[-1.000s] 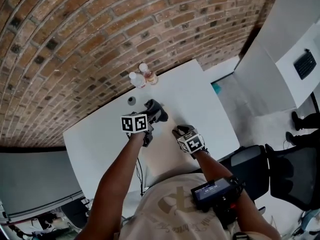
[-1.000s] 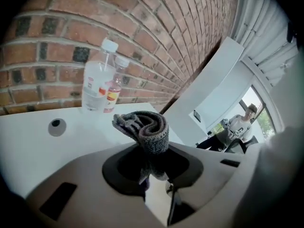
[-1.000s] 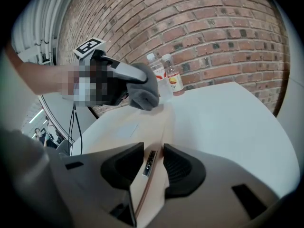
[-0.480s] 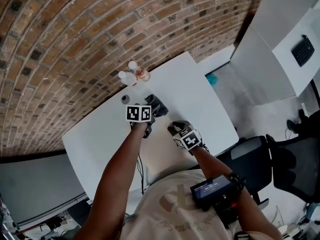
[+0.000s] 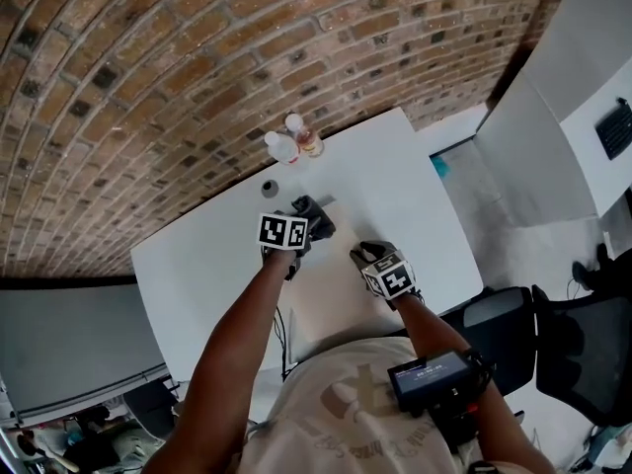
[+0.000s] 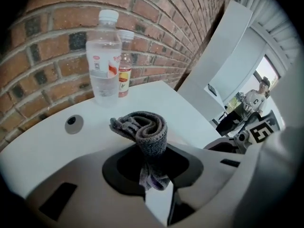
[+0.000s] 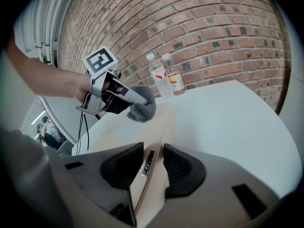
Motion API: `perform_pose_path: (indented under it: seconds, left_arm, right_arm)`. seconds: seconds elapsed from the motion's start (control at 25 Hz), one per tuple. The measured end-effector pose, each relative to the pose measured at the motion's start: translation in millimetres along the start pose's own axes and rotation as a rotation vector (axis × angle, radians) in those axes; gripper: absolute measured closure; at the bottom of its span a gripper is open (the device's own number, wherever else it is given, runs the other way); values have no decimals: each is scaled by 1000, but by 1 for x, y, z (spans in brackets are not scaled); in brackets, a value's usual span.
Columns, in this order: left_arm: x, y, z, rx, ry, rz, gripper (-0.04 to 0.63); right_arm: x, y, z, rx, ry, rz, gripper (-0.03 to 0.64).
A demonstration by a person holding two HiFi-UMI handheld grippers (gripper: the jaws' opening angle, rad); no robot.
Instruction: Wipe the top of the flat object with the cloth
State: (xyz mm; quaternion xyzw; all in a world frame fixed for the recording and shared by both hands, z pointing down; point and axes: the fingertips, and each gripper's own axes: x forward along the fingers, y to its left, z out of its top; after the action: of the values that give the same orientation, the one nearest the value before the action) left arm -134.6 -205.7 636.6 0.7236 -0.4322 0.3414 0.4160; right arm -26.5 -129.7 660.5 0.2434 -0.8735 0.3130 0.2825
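My left gripper (image 5: 301, 223) is shut on a rolled grey cloth (image 5: 315, 214). In the left gripper view the cloth (image 6: 144, 130) sticks up out of the gripper (image 6: 152, 167). It hangs over the far end of a thin, pale beige flat board (image 7: 151, 122) lying on the white table (image 5: 415, 196). My right gripper (image 7: 153, 158) is shut on the board's near edge, with the board running away from it toward the cloth (image 7: 142, 107) and the left gripper (image 7: 114, 96). In the head view, the right gripper (image 5: 363, 256) sits just right of the board (image 5: 321, 299).
Two plastic bottles (image 5: 281, 148) (image 5: 308, 141) stand at the table's far edge against the brick wall, with a round grey grommet (image 5: 271, 185) nearby. A black cable (image 5: 278, 329) hangs off the near edge. A dark chair (image 5: 583, 344) stands at the right. A person (image 6: 259, 99) is far off.
The left gripper with the cloth has turned slightly and stays over the board's far end. The right gripper keeps its hold on the board. The head view has shifted a little.
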Motion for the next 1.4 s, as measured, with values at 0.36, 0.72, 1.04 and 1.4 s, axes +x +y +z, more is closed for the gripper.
perform_pose_path:
  seconds: [0.36, 0.72, 1.04, 1.4]
  left_arm:
    - [-42, 52, -45, -93, -20, 80, 492]
    - [-79, 86, -90, -231, -82, 148, 492]
    - [-106, 103, -125, -353, -79, 228, 492]
    - [-112, 47, -94, -343, -185, 95, 492]
  right_arm:
    - [1, 2, 0, -6, 10, -11, 474]
    - [0, 1, 0, 3, 10, -17, 474]
    - [2, 4, 0, 20, 11, -18, 474]
    - [-2, 3, 5, 26, -13, 9, 477]
